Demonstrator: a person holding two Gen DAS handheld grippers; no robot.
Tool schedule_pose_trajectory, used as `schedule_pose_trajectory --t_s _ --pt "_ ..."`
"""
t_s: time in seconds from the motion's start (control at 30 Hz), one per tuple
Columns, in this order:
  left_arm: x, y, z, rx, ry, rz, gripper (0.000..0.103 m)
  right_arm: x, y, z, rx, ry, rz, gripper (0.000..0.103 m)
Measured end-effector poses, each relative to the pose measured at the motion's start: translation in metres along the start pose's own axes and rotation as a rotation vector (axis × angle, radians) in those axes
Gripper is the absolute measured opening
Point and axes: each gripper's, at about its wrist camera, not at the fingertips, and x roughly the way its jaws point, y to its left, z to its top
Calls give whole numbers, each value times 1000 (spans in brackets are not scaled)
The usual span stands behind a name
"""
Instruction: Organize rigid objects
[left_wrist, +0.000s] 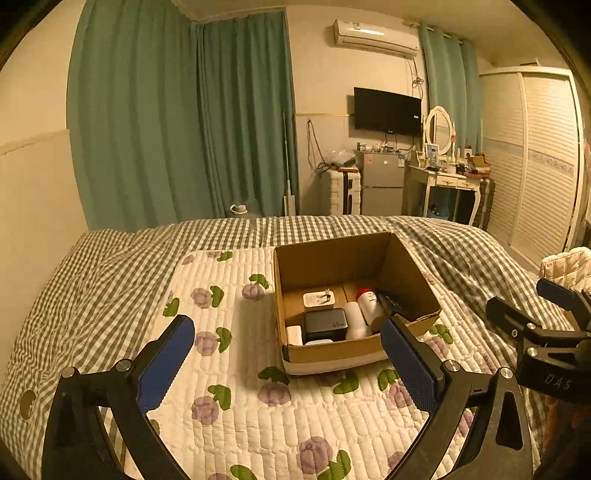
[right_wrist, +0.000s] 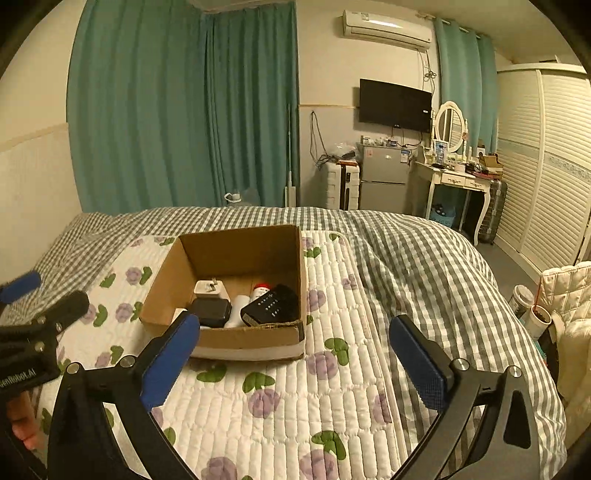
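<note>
Blue pads of the left claw (left_wrist: 287, 343) stand wide apart and empty over the flowered quilt (left_wrist: 236, 413); just ahead sits the cardboard box (left_wrist: 332, 352), already holding a black charger (left_wrist: 325, 324), a white plug (left_wrist: 318, 298) and a red-capped bottle (left_wrist: 370, 305).

From the right wrist, the right claw (right_wrist: 294, 338) is likewise spread and empty, box ahead-left of it. Nudging its near wall on the soft bedding could tip or slide it.

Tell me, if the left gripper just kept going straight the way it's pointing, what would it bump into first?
Probably the cardboard box: the open left gripper points at its near wall across the floral quilt. If it is angled lower, it would meet the quilt first; depth is unclear.
</note>
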Motion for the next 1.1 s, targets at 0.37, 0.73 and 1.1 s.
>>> schedule_pose_trajectory --t_s 0.37,0.73,1.1 --pt "0 -2 0 10 -4 -5 103 -2 5 0 -34 -4 12 103" --pt "3 1 -3 1 6 -3 103 1 4 0 -20 8 9 103" --pt "5 1 -5 5 18 0 103 2 3 0 -23 13 7 103"
